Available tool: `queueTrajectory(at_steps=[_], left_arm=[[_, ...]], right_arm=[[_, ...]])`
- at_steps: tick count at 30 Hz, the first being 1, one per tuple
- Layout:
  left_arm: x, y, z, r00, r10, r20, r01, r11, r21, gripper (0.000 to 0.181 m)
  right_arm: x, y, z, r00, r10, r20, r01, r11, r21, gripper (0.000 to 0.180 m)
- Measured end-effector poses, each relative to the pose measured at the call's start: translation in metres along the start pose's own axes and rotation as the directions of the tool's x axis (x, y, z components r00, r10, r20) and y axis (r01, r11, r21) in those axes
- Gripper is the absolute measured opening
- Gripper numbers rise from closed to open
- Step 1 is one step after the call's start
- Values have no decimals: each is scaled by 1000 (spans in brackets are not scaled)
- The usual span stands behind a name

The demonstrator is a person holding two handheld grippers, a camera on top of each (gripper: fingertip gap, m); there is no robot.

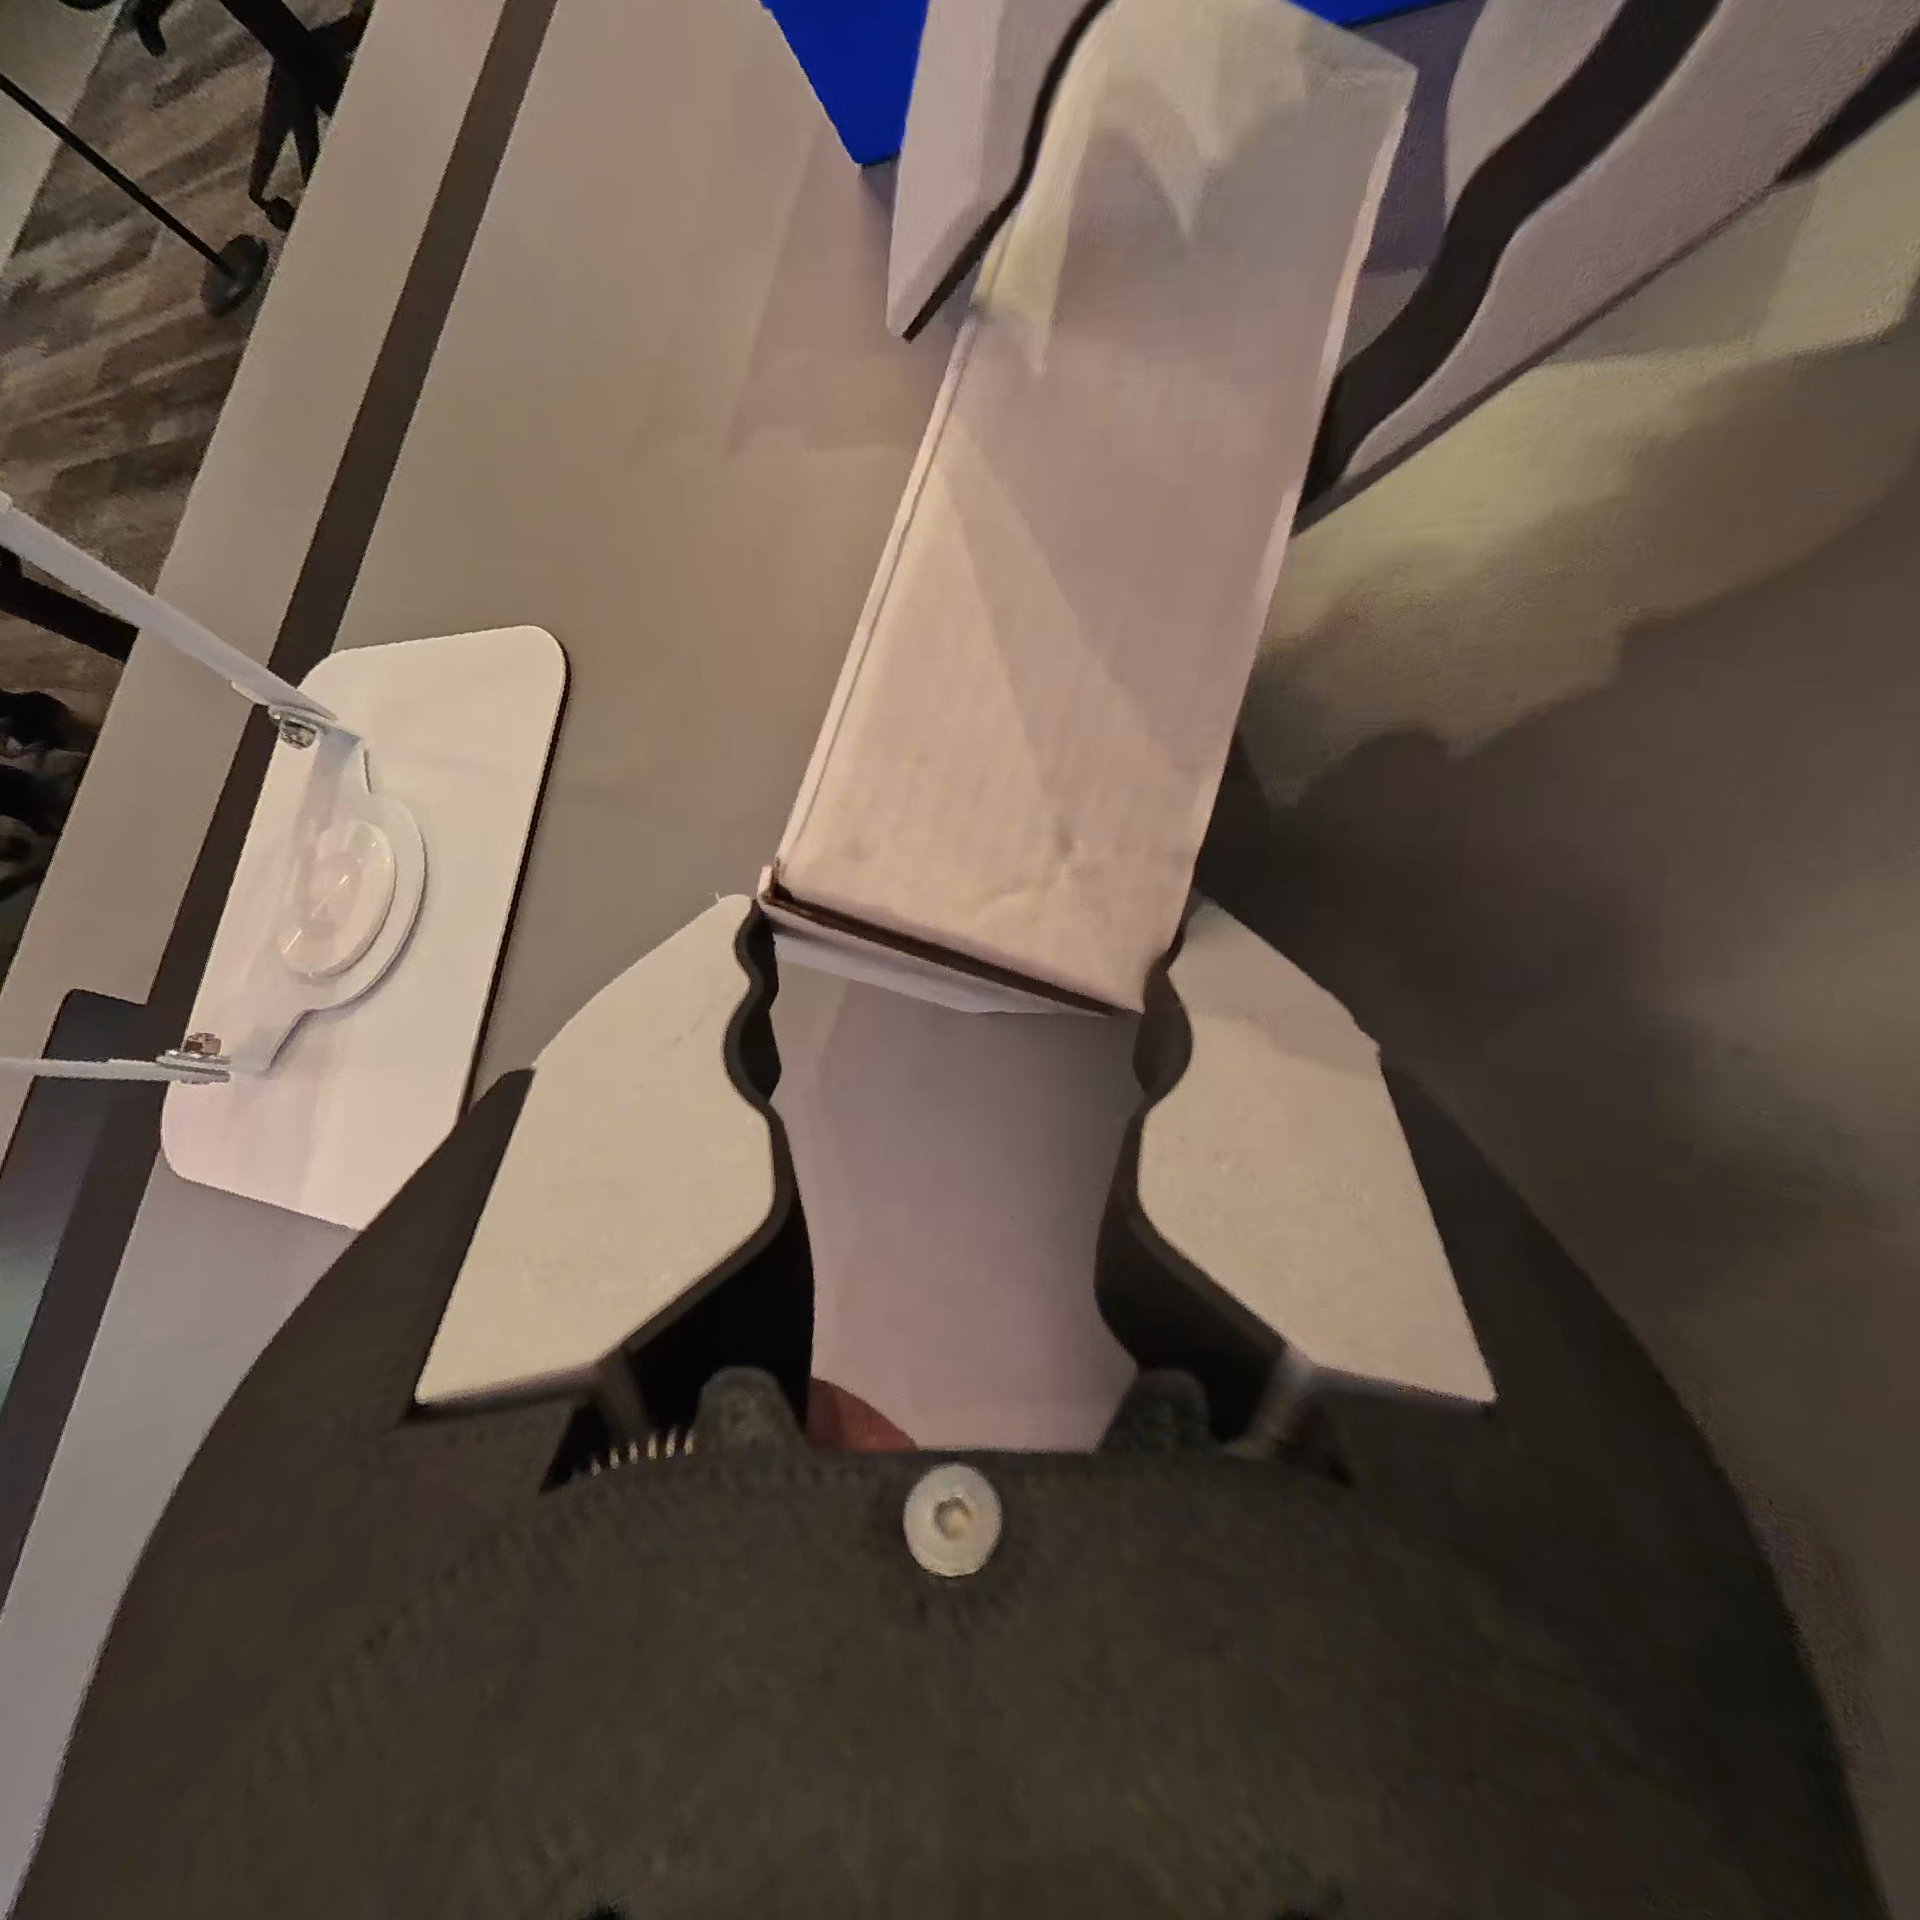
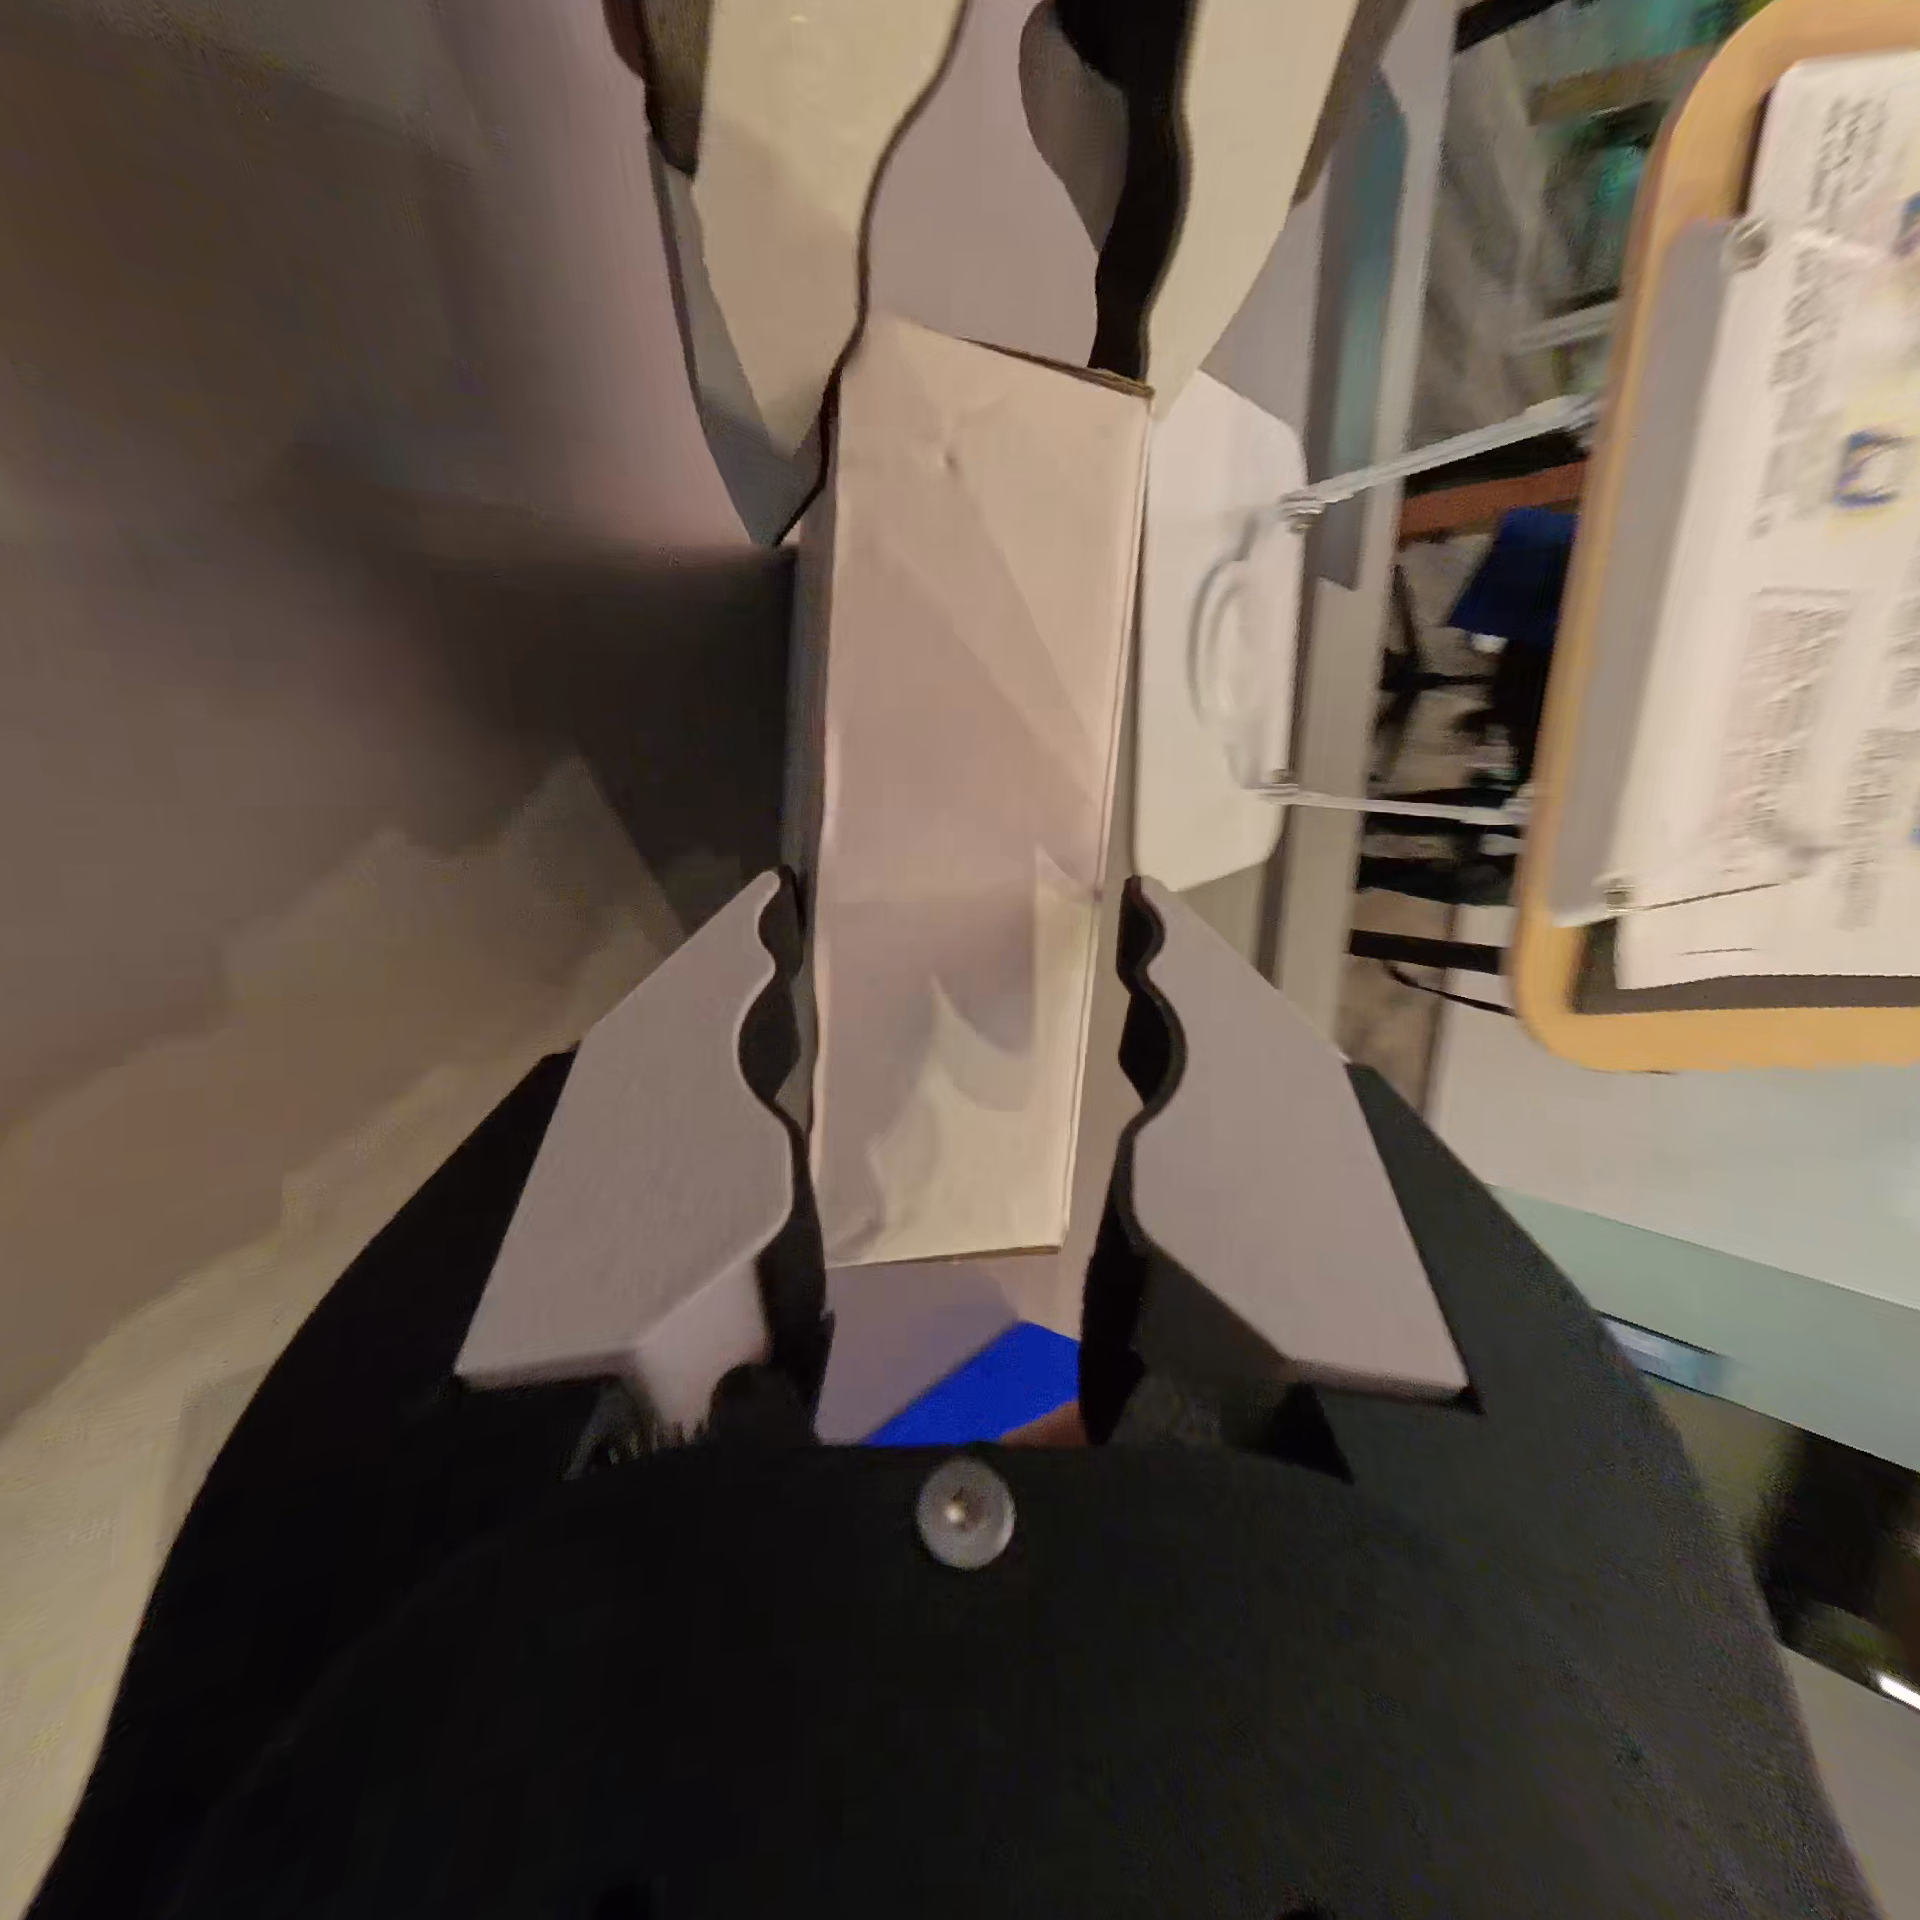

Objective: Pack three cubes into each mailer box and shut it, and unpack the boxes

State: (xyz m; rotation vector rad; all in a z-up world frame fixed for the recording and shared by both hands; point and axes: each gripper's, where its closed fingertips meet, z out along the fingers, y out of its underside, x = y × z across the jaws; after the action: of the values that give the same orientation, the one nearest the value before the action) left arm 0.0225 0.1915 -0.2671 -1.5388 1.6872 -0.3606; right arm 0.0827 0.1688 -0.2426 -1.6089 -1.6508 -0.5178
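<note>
A shut white mailer box (image 1: 1049, 644) is held between both grippers above the grey table (image 1: 644, 468). My left gripper (image 1: 956, 956) is shut on the box's near end, with the fingertips on its two corners. The right gripper (image 1: 1195, 208) grips the far end. In the right wrist view the box (image 2: 977, 727) lies between my right gripper's (image 2: 956, 904) fingers, which are closed against its sides, and the left gripper (image 2: 987, 343) holds the far end. A blue object (image 1: 831, 62), possibly a cube, lies beyond the box; it also shows under the box in the right wrist view (image 2: 987, 1382).
A white plate with a clear mount and thin metal rods (image 1: 416, 883) sits near the table's left edge (image 1: 395, 416); it also shows in the right wrist view (image 2: 1226, 644). A wooden clipboard with papers (image 2: 1714, 520) is at the right. Chair legs stand on the floor beyond.
</note>
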Motion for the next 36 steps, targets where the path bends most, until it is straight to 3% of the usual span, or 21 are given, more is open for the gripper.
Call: queueTrajectory(at_steps=[2, 8, 16, 25, 31, 34, 35, 36], left_arm=[[-1, 1, 0, 1000, -5, 13, 6, 1000, -17, 67], [-2, 2, -1, 1000, -3, 17, 3, 1000, -15, 66], [-2, 3, -1, 998, 43, 35, -42, 999, -20, 62], [6, 1, 0, 997, 72, 22, -72, 997, -4, 63], [8, 1, -1, 994, 103, 47, -103, 995, -2, 63], [10, 1, -2, 988, 141, 70, -141, 990, -2, 62], [11, 0, -2, 985, 151, 78, -151, 988, -3, 62], [11, 1, -2, 985, 153, 84, -153, 988, -4, 62]], right_arm=[[-1, -2, 1, 999, -33, -25, 33, 999, -16, 55], [1, -5, -2, 985, 103, 137, -113, 991, 67, 53], [4, -9, -9, 871, 274, 408, -357, 923, 144, 50], [7, -9, -22, 580, 402, 709, -606, 794, 46, 50], [7, -12, -28, 483, 435, 760, -673, 740, 5, 51], [9, -15, -35, 376, 451, 809, -743, 669, -28, 49], [14, -18, -40, 335, 443, 832, -771, 636, -29, 41], [24, -24, -50, 284, 417, 863, -814, 580, -13, 18]])
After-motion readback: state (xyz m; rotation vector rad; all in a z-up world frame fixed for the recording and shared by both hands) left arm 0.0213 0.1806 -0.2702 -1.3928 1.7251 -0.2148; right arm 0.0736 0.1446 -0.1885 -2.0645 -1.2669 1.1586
